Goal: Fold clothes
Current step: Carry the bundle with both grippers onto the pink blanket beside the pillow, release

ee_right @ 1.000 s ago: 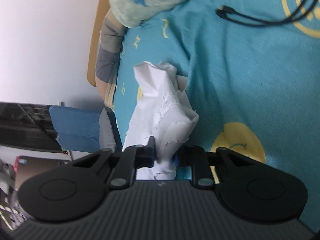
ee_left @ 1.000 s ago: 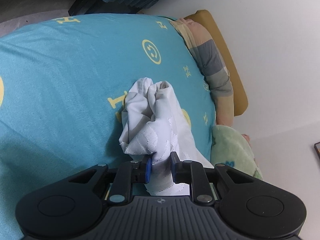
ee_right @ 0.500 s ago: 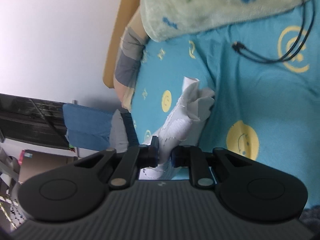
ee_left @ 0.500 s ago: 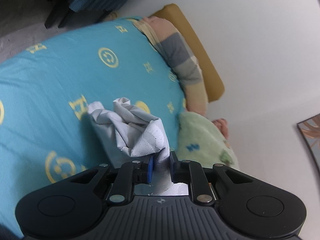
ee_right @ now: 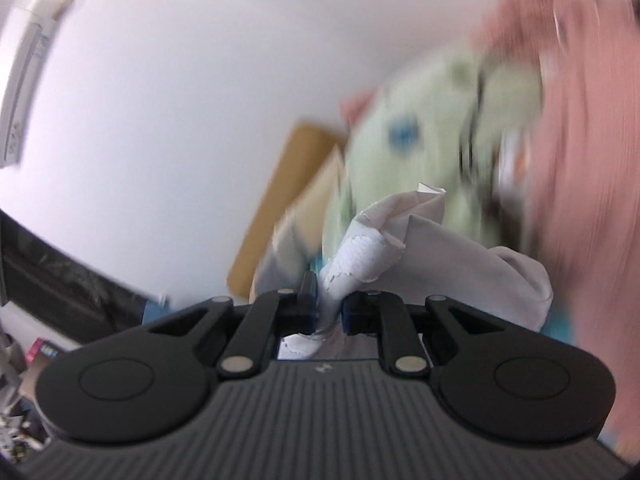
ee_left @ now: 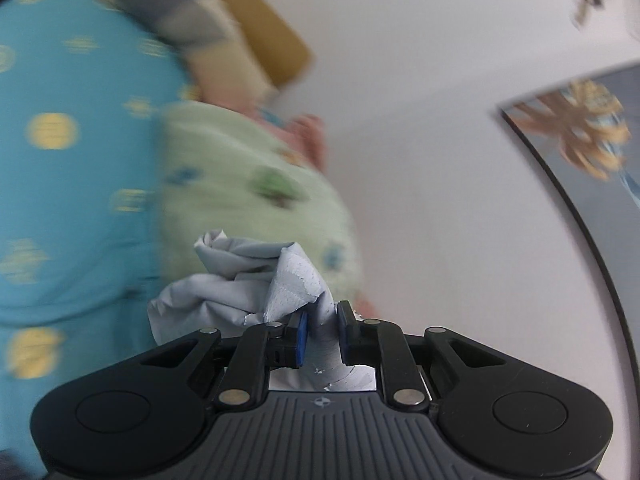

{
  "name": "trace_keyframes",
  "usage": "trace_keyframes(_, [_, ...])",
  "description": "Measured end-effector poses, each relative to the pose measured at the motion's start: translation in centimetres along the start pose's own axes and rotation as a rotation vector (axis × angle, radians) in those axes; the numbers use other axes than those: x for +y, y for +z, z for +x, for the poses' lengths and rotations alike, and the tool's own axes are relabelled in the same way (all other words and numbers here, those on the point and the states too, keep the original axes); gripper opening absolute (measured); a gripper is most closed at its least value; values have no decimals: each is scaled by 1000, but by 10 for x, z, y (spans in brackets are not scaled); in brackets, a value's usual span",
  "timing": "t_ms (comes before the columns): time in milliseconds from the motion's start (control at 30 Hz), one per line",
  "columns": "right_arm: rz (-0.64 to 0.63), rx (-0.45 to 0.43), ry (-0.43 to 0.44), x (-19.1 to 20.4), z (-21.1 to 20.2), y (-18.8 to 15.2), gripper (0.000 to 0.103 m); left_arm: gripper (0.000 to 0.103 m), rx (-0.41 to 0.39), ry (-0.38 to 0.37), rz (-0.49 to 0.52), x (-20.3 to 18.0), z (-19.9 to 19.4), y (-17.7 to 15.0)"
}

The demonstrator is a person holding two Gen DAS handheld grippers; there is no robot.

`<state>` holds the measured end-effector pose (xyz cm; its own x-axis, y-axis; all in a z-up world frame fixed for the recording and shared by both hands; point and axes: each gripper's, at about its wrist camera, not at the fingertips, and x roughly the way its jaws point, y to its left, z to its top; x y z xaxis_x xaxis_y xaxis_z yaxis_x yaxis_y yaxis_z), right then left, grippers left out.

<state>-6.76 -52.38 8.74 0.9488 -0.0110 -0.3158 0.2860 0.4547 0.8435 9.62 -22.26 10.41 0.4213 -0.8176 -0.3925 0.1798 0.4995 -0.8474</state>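
Note:
A white garment [ee_left: 256,280] with a scalloped stitched edge is bunched in front of my left gripper [ee_left: 322,332], which is shut on a fold of it. The same white garment [ee_right: 420,248] shows in the right wrist view, where my right gripper [ee_right: 328,308] is shut on another bunched edge. The cloth hangs crumpled between the two grippers, lifted above the teal bed sheet [ee_left: 60,220]. Both views are blurred by motion.
A light green blanket [ee_left: 248,184] lies at the head of the bed, with a striped pillow [ee_left: 180,24] and a tan headboard [ee_left: 264,28] behind it. Something pink [ee_right: 580,140] fills the right. A framed picture [ee_left: 580,140] hangs on the white wall.
Both grippers have risen and tilted up toward the wall, carrying the white garment off the sheet. The bed has dropped out of most of both views.

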Motion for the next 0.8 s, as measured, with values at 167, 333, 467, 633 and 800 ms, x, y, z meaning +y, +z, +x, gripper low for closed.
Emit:
trace_keyframes(167, [-89, -216, -36, 4, -35, 99, 14, 16, 50, -147, 73, -90, 105, -17])
trace_keyframes(333, [-125, -350, -122, -33, -55, 143, 14, 16, 93, -222, 212, -121, 207, -59])
trace_keyframes(467, [-184, -346, -261, -84, -56, 130, 14, 16, 176, -169, 308, -97, 255, -106])
trace_keyframes(633, [-210, -258, -341, -126, -63, 85, 14, 15, 262, -136, 436, -53, 254, -144])
trace_keyframes(800, [-160, -242, -359, -148, -73, 43, 14, 15, 273, -90, 570, -28, 237, -164])
